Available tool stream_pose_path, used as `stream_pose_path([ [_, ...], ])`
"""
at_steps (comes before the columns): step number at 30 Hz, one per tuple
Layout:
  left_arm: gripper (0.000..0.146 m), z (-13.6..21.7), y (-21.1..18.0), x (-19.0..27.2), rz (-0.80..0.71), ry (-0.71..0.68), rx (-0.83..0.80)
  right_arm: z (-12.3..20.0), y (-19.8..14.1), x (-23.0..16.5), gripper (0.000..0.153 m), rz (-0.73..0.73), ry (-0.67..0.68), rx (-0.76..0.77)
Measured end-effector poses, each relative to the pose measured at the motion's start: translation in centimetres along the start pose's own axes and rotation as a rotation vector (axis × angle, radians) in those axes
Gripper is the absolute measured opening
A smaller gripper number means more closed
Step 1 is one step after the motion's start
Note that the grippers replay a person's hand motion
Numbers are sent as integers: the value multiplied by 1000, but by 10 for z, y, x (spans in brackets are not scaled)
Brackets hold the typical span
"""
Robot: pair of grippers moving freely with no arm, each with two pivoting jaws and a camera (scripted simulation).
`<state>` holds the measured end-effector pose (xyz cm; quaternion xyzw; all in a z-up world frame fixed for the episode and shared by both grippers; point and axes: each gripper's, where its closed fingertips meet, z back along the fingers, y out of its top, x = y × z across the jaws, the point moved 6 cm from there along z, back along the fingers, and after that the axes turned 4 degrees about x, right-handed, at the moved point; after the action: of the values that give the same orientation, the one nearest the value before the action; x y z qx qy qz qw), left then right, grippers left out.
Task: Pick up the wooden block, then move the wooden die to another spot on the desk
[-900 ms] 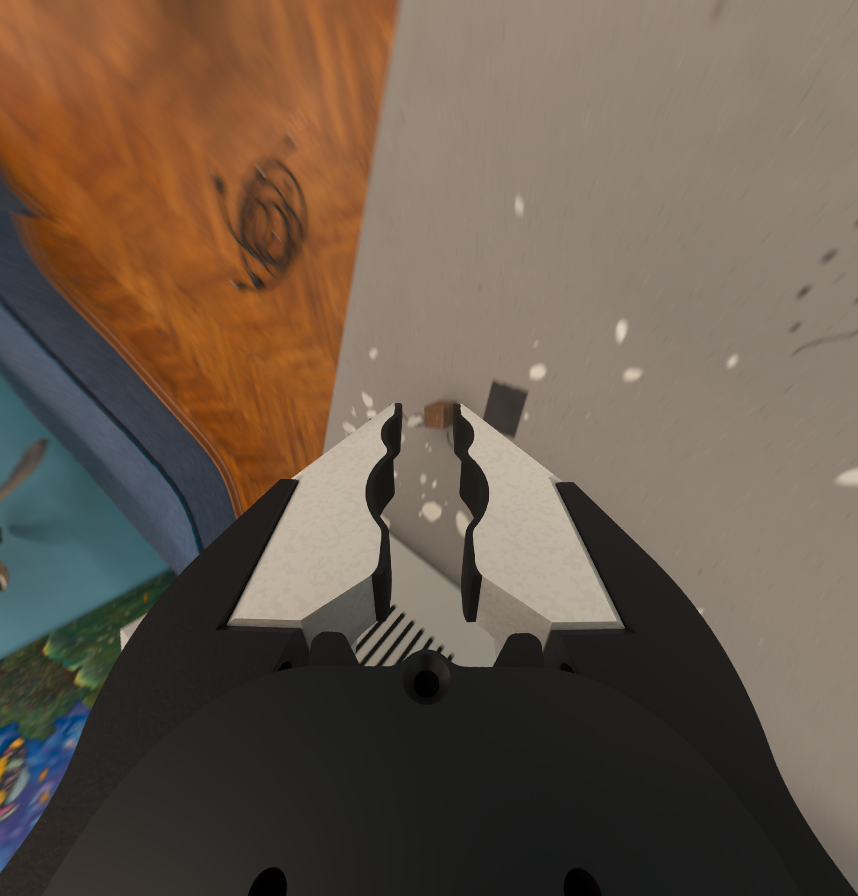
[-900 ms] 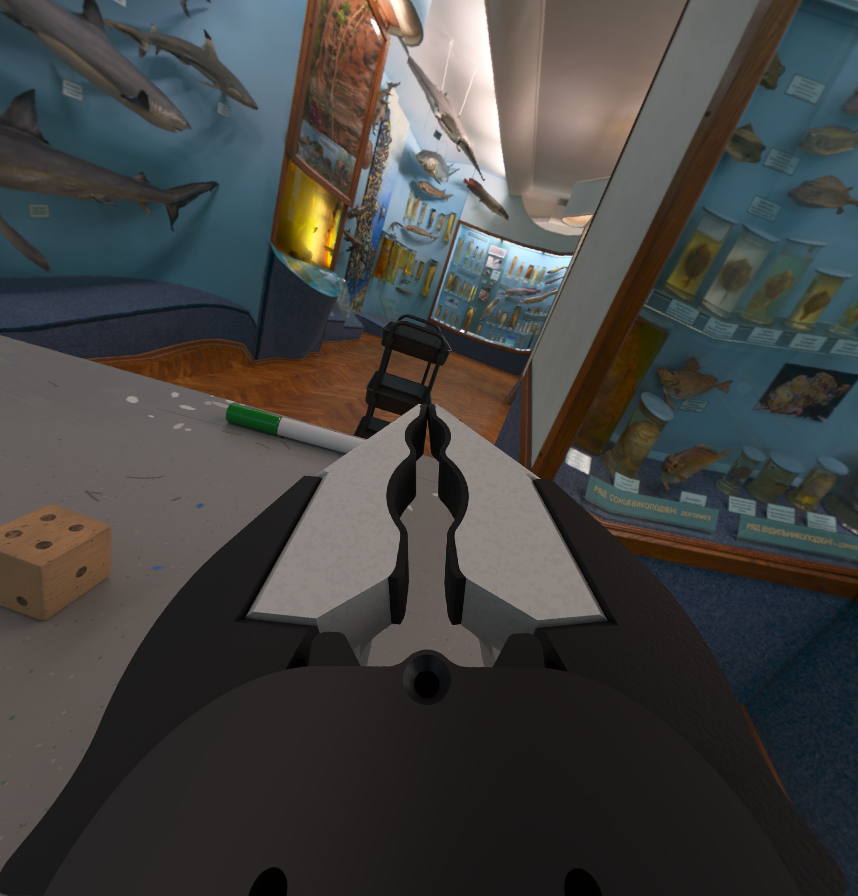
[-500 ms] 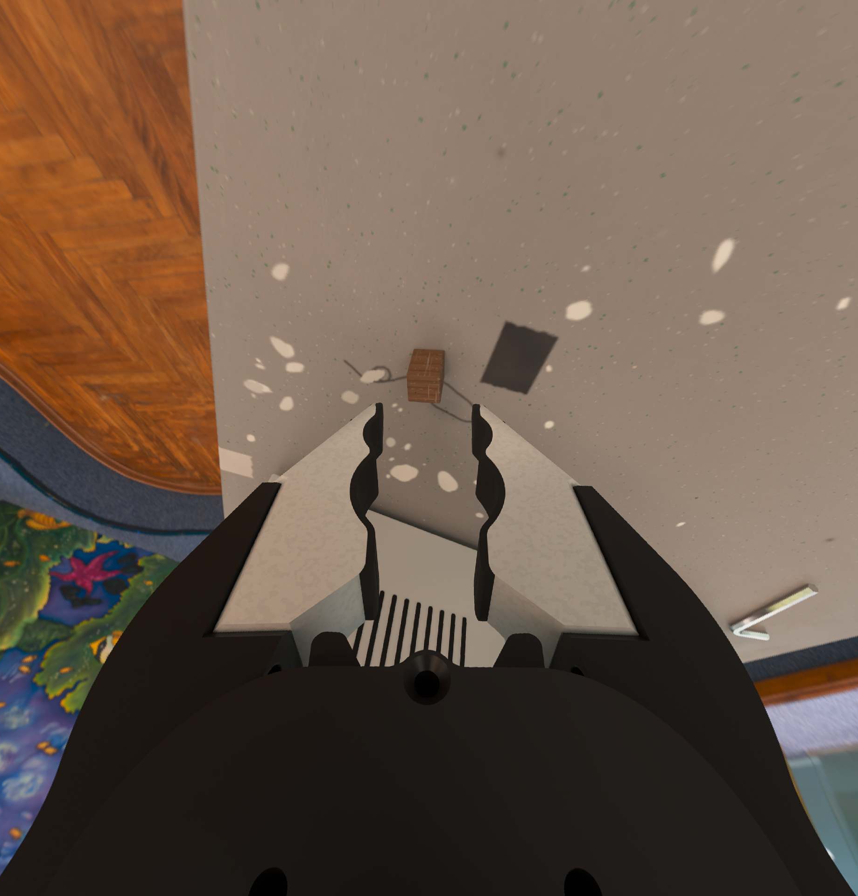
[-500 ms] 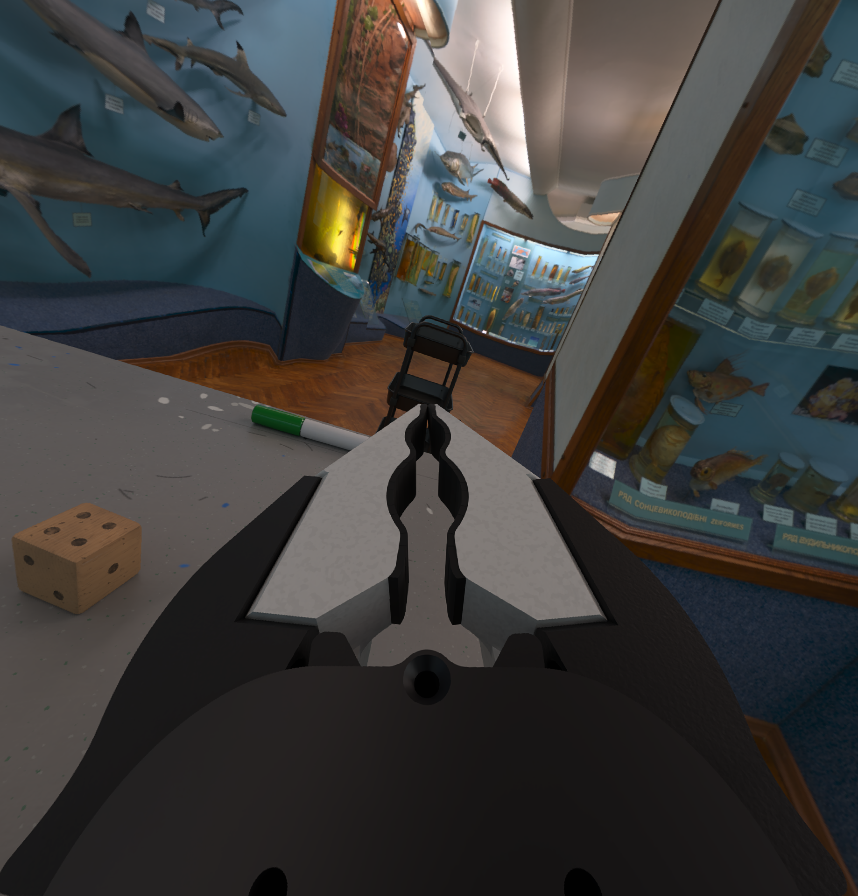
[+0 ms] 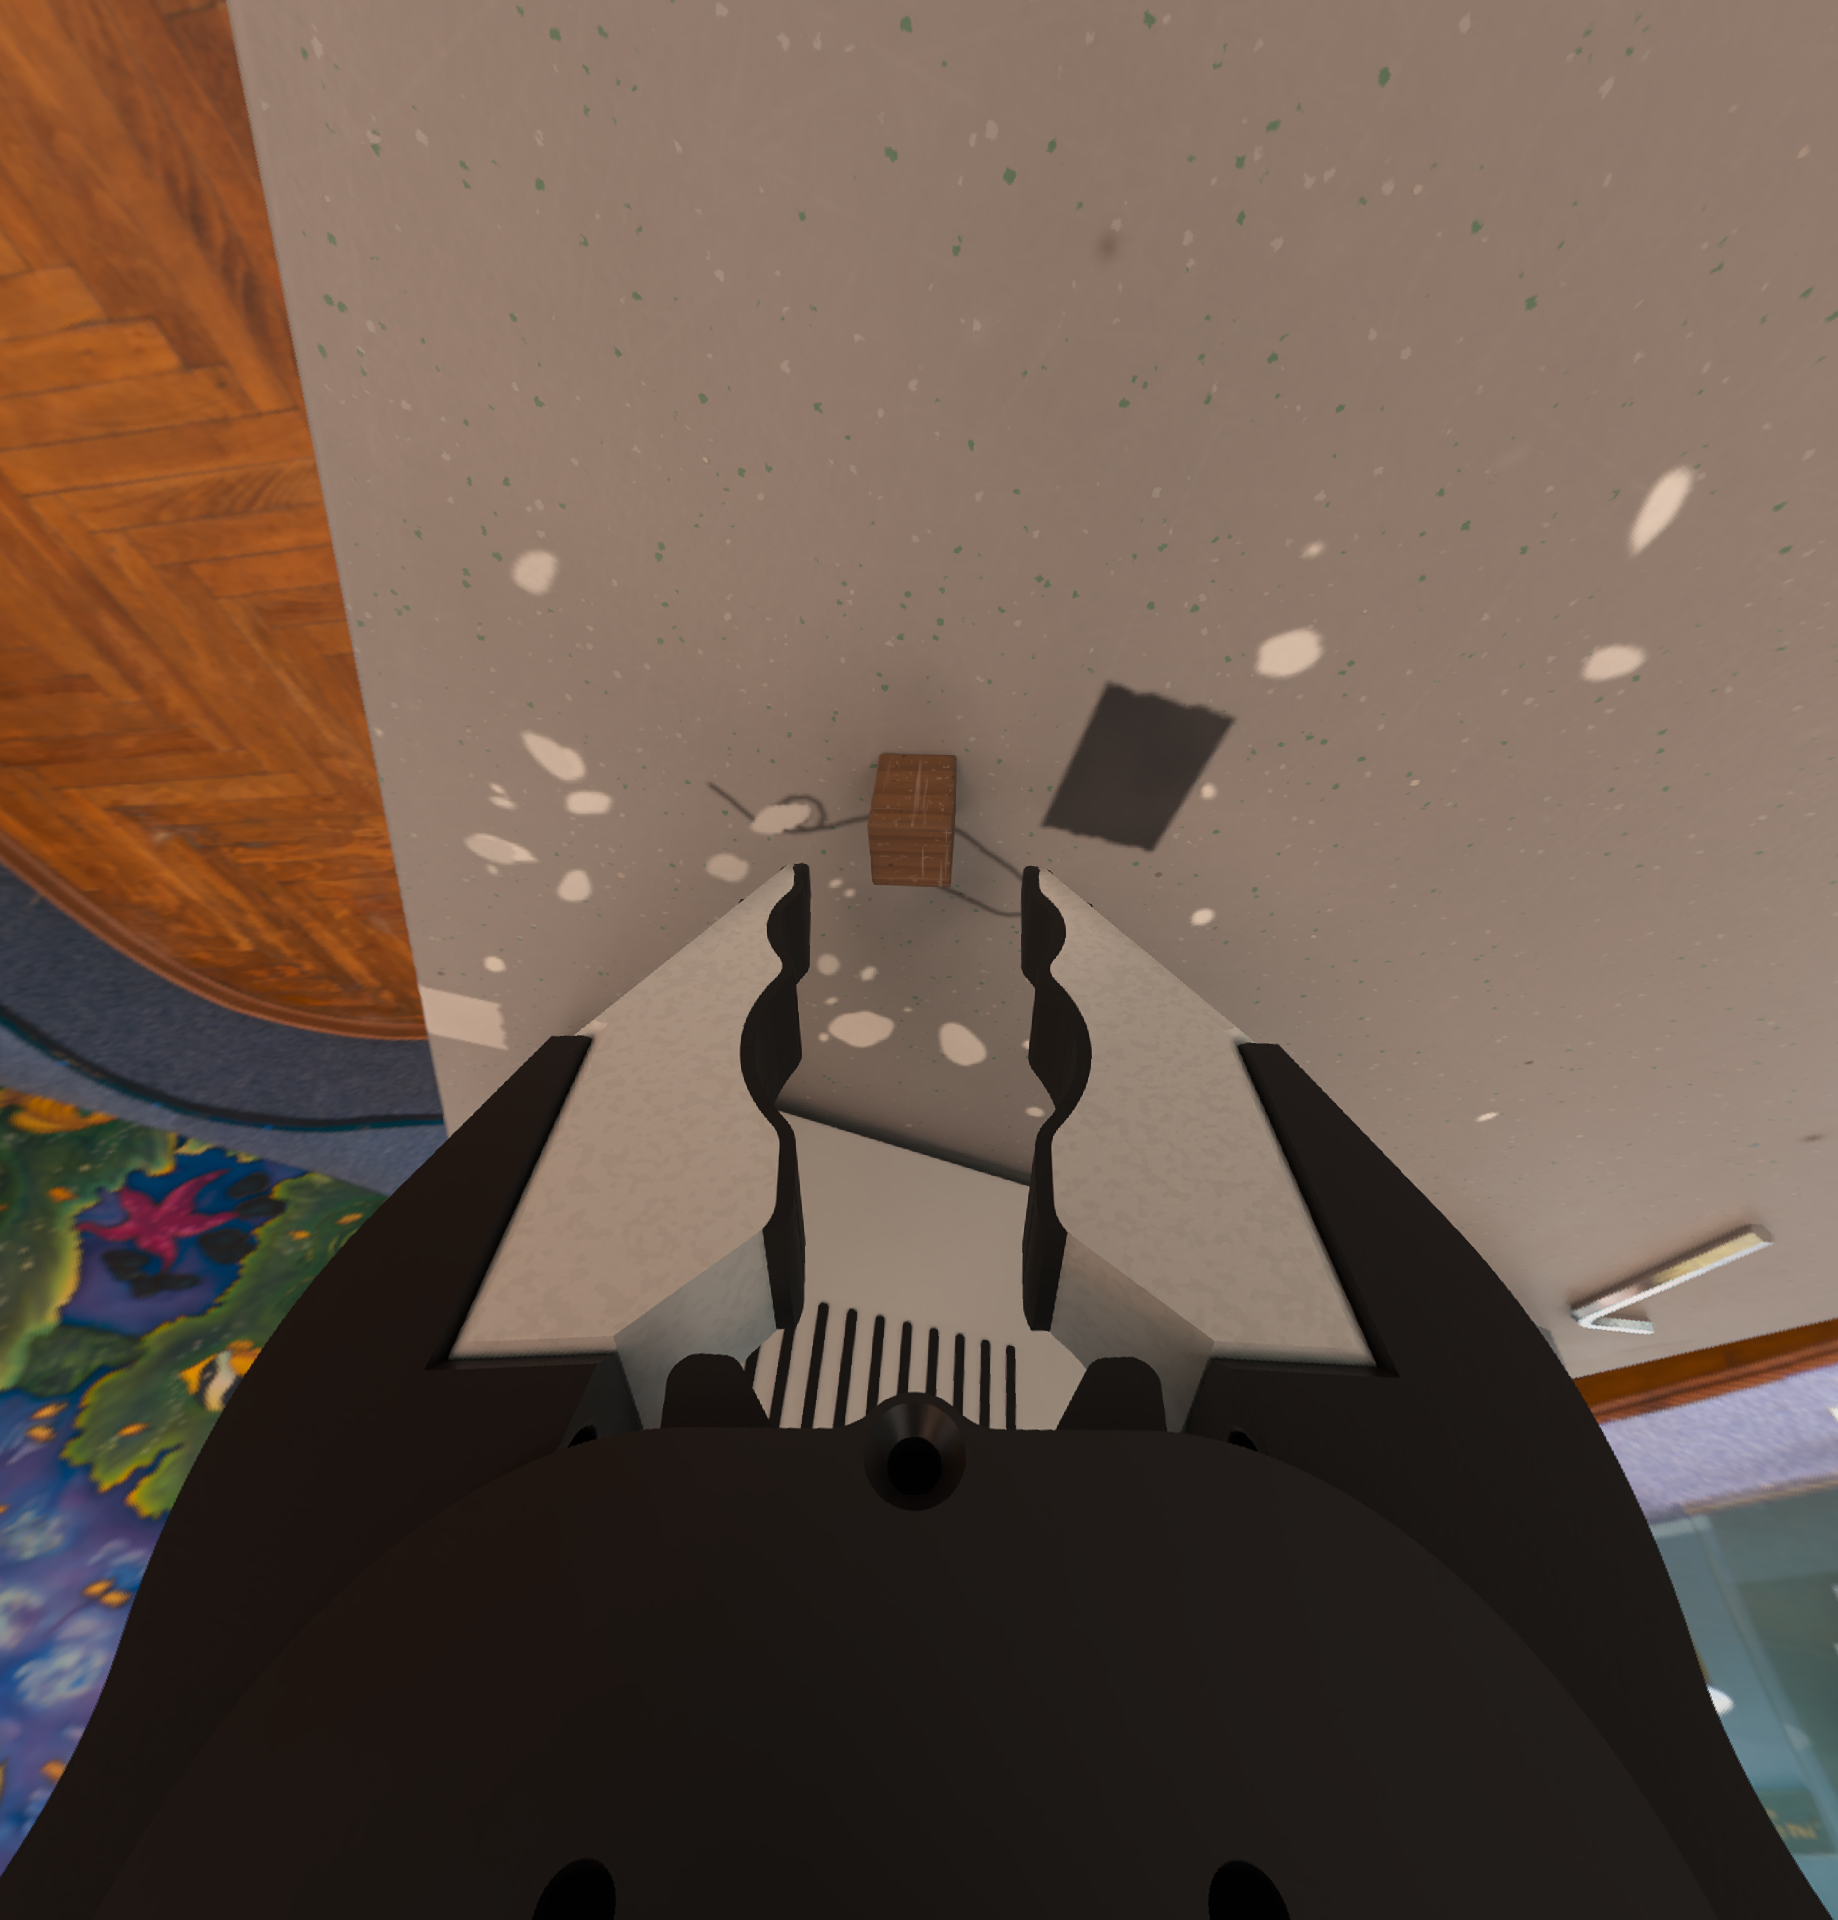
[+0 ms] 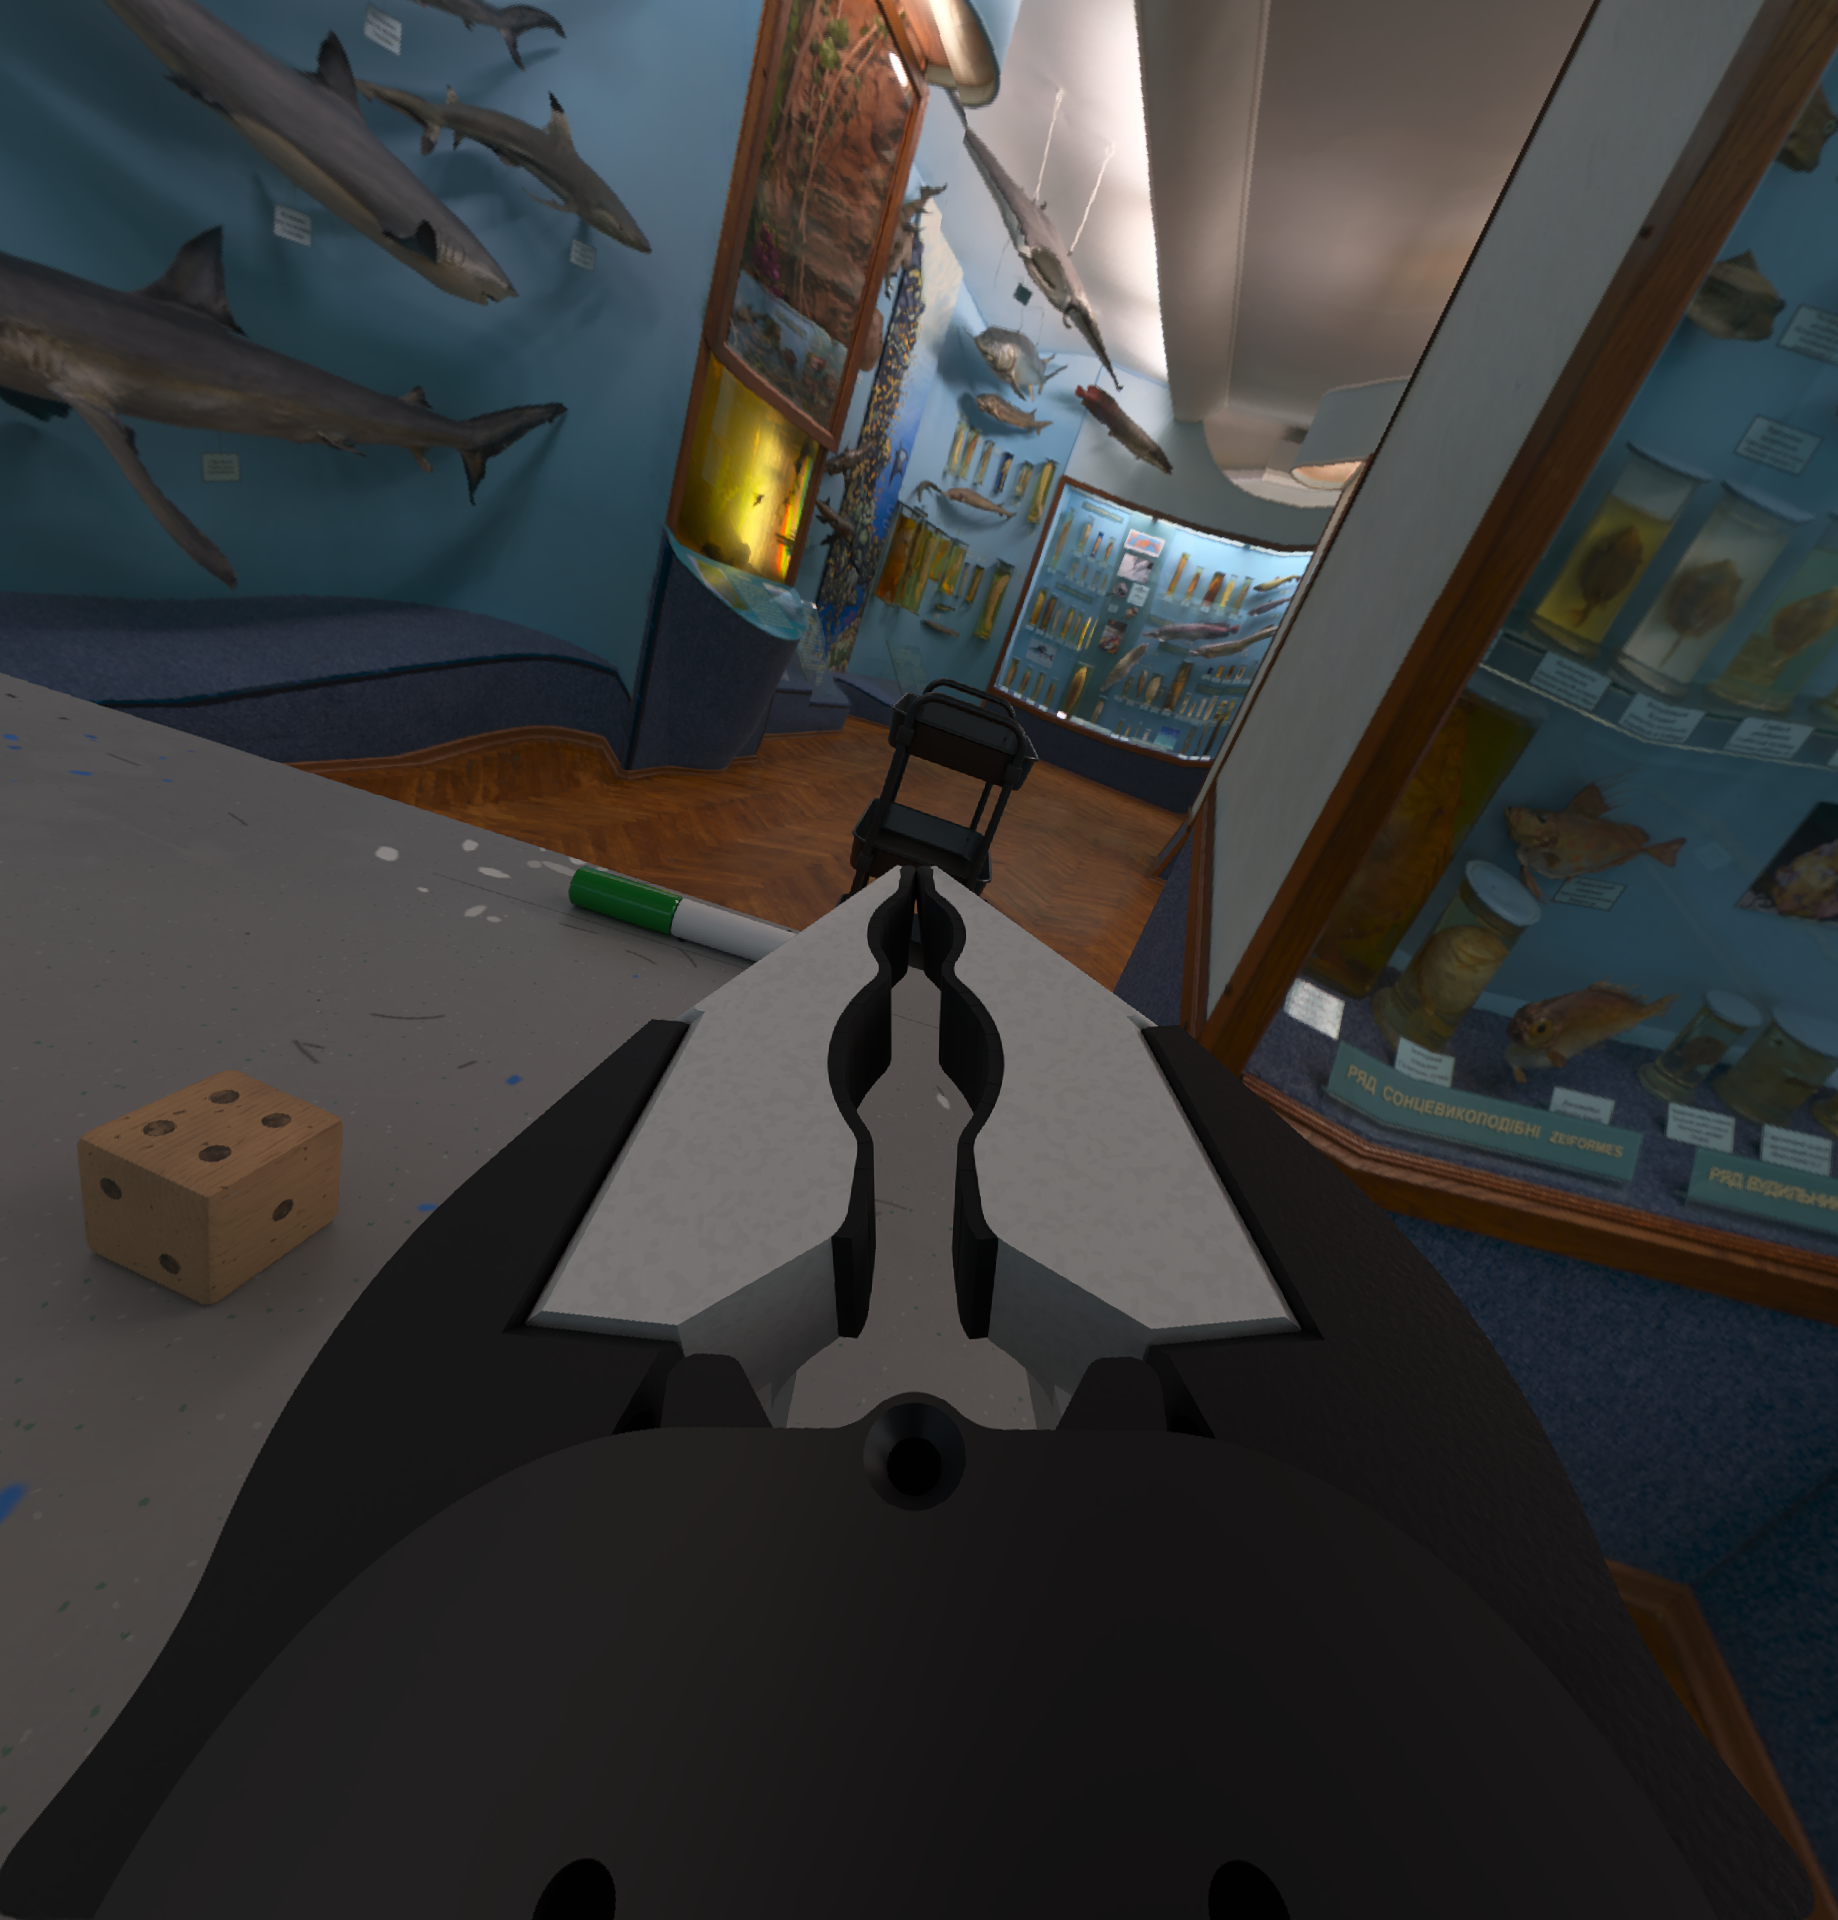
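While the left gripper hangs wide open above the wooden block on the grey surface, descend straight, straddling it squarely. Right gripper nearly closed, empty; wooden die sits to its left.

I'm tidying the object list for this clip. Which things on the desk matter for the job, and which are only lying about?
Part of the job:
wooden block
wooden die
left gripper, open above the block
right gripper, shut and empty

Just lying about:
green-capped marker
black patch
metal hex key
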<state>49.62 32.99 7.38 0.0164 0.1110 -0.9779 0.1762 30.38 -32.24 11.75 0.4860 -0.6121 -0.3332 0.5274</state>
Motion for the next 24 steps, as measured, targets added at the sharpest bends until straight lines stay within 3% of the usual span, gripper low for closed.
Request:
stream_pose_path([
  [2,37,0,0,-1,18,-28,11,0,0,0,0,0,2,0],
  [4,14,-1,-1,-3,32,-30,28,0,0,-1,0,-6,8,-1],
  [9,14,2,-6,-2,-2,-4,74,0,2,-2,0,-17,15,16],
  [16,14,60,-12,22,-64,284,295,6,14,-2,0,-91,-9,117],
  [20,14,106,0,70,-140,501,458,3,13,-10,13,-134,25,140],
  [24,14,144,36,139,-269,594,627,-4,9,-18,19,-103,61,129],
])
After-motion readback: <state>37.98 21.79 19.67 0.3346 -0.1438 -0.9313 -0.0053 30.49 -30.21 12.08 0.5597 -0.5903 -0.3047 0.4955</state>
